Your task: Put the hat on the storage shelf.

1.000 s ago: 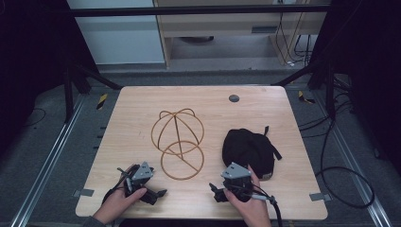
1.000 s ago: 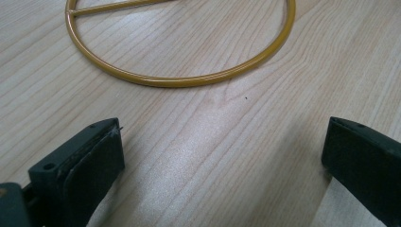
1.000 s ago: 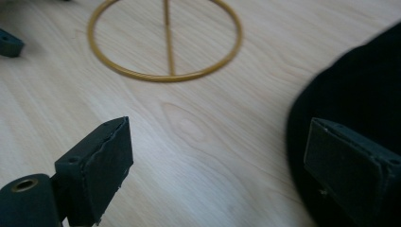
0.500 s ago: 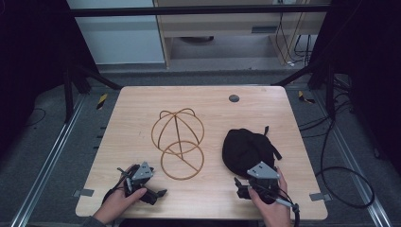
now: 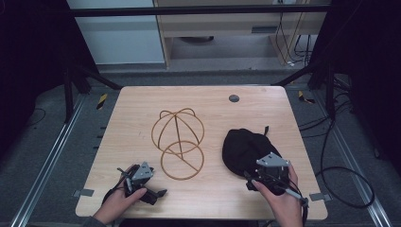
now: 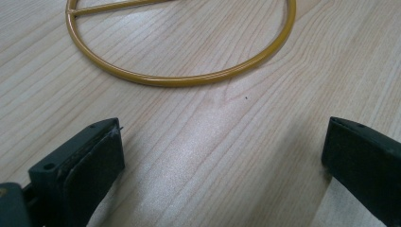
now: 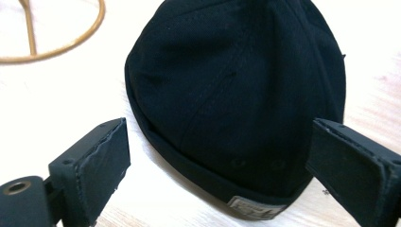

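Cap: black cap [image 7: 236, 90] lies crown-up on the wooden surface [image 5: 142, 109], right of the gold wire hat stand [image 5: 178, 142], apart from it.
Right tool [image 5: 257, 182]: jaws wide, at the cap's near brim, holding nothing.
Left tool [image 5: 149, 191]: jaws wide, empty, resting near the stand's base ring.
Progress: early, I judge; cap not yet gripped or lifted.
Stand: bare, nothing on it.

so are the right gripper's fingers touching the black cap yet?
Apart. The right gripper view shows bare table between each open finger and the black cap.
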{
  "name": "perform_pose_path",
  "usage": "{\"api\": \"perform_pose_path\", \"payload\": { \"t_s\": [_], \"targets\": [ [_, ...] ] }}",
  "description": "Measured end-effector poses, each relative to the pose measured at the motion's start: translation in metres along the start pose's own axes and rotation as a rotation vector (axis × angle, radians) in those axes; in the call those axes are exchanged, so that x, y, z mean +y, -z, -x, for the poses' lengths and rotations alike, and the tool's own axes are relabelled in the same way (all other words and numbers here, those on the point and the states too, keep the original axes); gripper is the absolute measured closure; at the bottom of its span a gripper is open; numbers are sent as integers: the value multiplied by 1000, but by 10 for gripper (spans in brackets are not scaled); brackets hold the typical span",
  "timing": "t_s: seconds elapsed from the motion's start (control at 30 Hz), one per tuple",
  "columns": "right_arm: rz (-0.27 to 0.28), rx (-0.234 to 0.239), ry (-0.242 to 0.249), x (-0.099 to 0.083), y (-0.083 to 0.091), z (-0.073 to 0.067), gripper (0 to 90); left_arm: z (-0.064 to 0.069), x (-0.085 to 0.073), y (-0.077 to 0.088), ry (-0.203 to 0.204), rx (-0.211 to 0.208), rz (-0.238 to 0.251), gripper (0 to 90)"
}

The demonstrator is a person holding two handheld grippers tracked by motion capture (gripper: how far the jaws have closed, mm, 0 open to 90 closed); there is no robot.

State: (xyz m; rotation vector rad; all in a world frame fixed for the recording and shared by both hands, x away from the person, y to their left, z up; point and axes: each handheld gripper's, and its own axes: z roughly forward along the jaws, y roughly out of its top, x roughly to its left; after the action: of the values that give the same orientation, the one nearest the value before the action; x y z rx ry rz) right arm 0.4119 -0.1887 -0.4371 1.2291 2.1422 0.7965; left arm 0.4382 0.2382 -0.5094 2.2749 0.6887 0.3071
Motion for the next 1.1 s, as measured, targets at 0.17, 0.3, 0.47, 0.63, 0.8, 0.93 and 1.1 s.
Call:
{"api": "perform_pose_path", "payload": {
  "t_s": [0.17,0.3,0.47,0.63,0.8,0.93,1.1],
  "targets": [
    [-82,35,85,37,5,10,121,0,0,0,0,0,-1,0],
    [-126,61,102,52,3,19,145,0,0,0,0,1,0,0],
    [-188,113,130,80,3,32,174,0,0,0,0,0,-1,0],
    [-240,132,171,98,-6,34,217,0,0,0,0,0,0,0],
    [-277,145,192,111,-23,36,274,0,0,0,0,1,0,0],
    [-294,168,183,117,-35,39,311,0,0,0,3,1,3,0],
    [-326,173,168,119,-48,44,351,0,0,0,4,1,2,0]
  ]
}}
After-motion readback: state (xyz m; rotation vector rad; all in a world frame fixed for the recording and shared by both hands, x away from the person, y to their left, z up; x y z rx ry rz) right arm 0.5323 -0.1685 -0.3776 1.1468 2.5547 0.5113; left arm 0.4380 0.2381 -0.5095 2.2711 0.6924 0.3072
